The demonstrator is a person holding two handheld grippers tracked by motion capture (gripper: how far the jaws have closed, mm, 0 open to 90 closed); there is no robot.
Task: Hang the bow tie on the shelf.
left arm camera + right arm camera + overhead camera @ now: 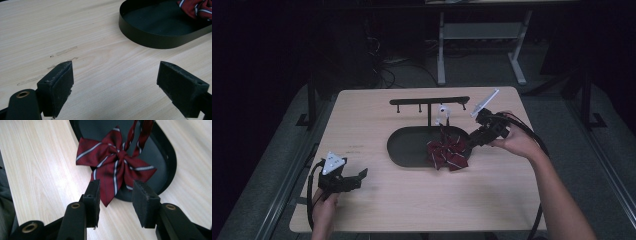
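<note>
A dark red bow tie (448, 152) with thin pale stripes lies at the right end of a black oval tray (394, 150), one lobe hanging over the rim onto the table. Its two straps run up toward the black T-shaped stand (429, 102). My right gripper (470, 142) is just to the right of the bow. In the right gripper view its jaws (116, 195) stand open around the bow (115, 165), whose lowest lobe reaches between them without being pressed. My left gripper (361, 174) rests open near the table's front left, and its view (115, 77) has bare wood between the pads.
The tray's rim (150, 41) and a corner of the bow (197, 8) lie ahead of the left gripper. A small white piece (443, 111) hangs from the stand. Faint scuff marks (62, 51) mark the wood. Dark floor and a desk frame (482, 45) surround the table.
</note>
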